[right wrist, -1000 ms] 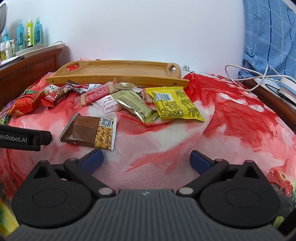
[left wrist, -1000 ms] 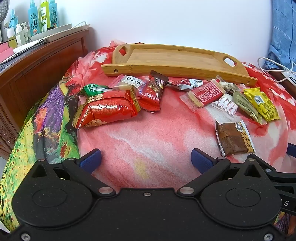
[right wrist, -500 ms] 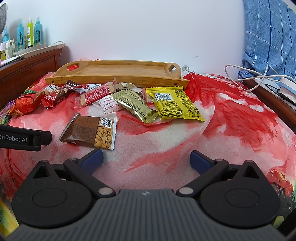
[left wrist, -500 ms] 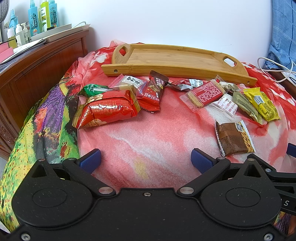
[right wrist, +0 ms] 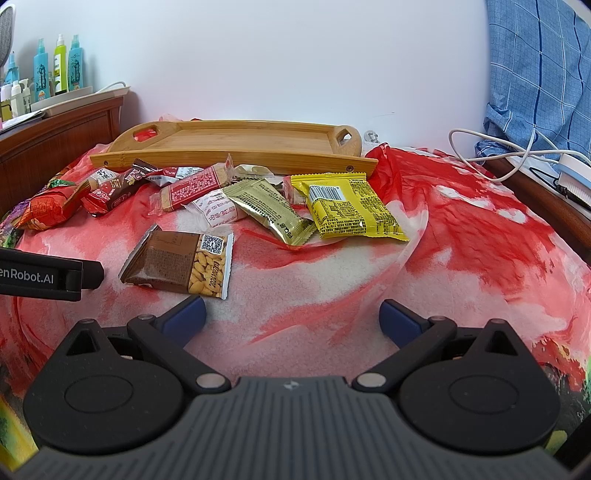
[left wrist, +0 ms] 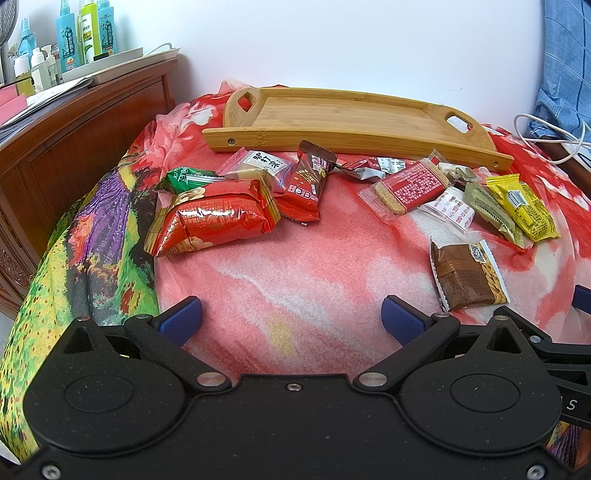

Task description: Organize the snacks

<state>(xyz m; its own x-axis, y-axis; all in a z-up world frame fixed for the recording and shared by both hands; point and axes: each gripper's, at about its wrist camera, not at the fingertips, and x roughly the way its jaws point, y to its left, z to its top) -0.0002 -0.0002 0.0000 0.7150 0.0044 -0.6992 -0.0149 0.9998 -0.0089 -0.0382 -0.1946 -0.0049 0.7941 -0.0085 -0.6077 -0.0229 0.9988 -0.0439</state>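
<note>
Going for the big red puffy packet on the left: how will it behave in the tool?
The big red packet looks air-puffed, so probably light and squashy. Its glossy film may slip, and a hard squeeze could crush what's inside. It lies flat on the blanket, so it's unlikely to roll.

One wooden tray [left wrist: 343, 114], ten snack packets [left wrist: 218, 218], three spray bottles [left wrist: 85, 35]
</note>
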